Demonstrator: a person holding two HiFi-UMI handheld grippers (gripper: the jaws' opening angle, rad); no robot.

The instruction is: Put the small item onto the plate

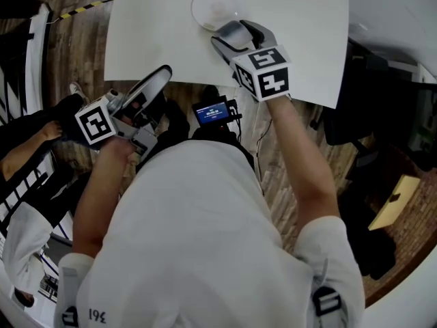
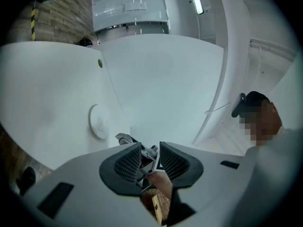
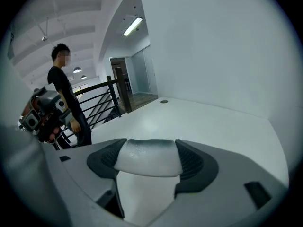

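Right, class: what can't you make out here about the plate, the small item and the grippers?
The plate: near edge hidden under the right gripper in the head view; too small in the left gripper view.
The white piece in that gripper's jaws: plate rim or small item, cannot tell; the jaws cover its sides in the right gripper view.
The table: far end cut off by the head view's top edge.
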